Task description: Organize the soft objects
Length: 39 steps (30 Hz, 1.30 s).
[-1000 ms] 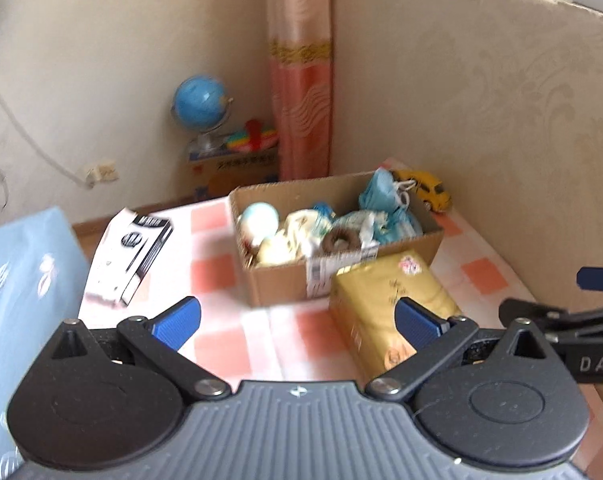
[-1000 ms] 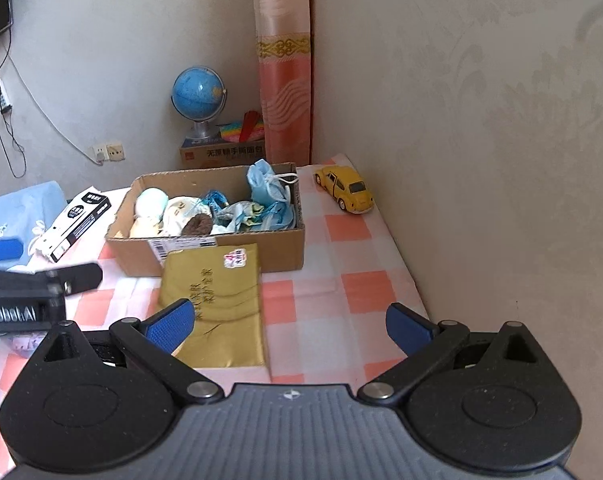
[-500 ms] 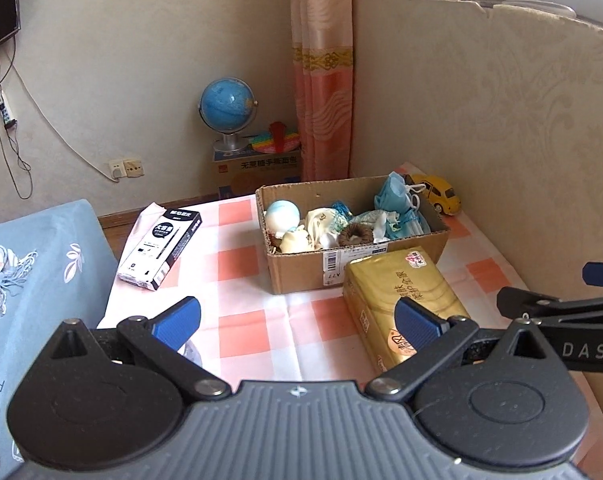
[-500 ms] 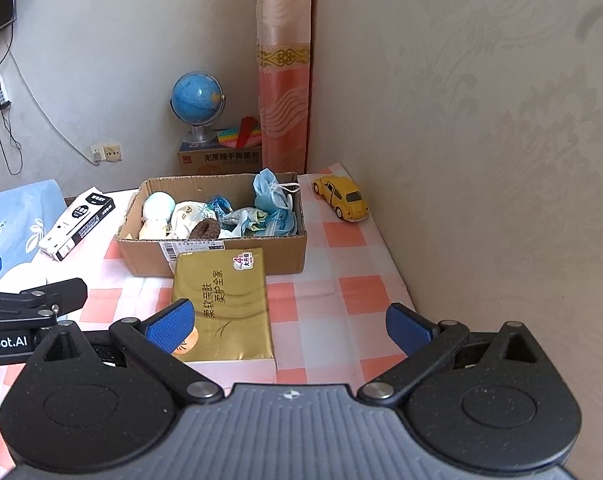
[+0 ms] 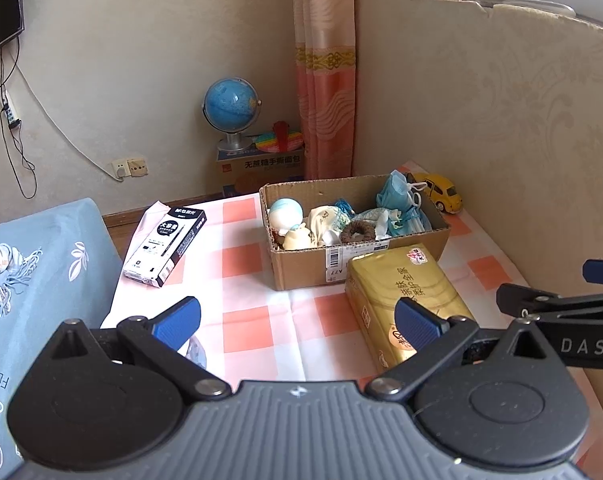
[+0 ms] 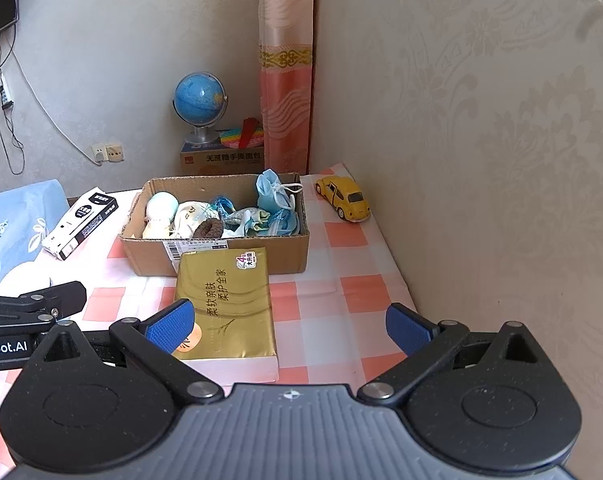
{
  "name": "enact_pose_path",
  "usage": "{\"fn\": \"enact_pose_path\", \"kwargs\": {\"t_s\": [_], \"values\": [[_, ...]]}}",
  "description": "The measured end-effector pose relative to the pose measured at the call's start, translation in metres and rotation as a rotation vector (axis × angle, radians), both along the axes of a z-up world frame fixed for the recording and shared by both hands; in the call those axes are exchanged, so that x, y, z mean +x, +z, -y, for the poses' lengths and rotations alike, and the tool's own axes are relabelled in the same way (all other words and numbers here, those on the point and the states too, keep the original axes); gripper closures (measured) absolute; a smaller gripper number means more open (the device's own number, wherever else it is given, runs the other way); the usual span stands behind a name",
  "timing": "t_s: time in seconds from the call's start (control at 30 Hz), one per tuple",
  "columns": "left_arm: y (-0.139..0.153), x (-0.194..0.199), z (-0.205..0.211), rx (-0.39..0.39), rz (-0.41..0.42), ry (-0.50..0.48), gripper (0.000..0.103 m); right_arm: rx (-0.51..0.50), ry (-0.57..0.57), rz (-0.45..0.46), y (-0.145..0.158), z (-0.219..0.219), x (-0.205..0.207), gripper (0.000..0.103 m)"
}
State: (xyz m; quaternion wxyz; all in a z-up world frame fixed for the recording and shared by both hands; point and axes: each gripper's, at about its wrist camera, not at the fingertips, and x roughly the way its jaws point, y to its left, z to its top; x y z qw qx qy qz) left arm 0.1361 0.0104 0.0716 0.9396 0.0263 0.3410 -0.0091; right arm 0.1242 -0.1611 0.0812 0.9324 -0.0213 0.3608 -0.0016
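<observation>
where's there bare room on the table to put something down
Free patches: the checked cloth between the black-and-white box and the cardboard box, and the strip right of the gold tissue pack, up to the yellow toy car. Crowded: the cardboard box is packed with soft things, and the tissue pack sits right against its front.

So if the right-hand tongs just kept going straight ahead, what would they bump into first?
Probably the gold tissue pack, lying just ahead between the open right tongs; the cardboard box sits behind it. Depth is hard to judge.
</observation>
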Motion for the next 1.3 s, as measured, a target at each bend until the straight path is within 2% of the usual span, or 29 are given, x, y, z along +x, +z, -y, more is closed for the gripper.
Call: {"fn": "enact_pose_path", "kwargs": {"t_s": [1.3], "values": [[0.0008, -0.0019, 0.0024, 0.006, -0.001, -0.003, 0.001, 0.001, -0.003, 0.009, 0.001, 0.0031, -0.0019, 0.0]]}}
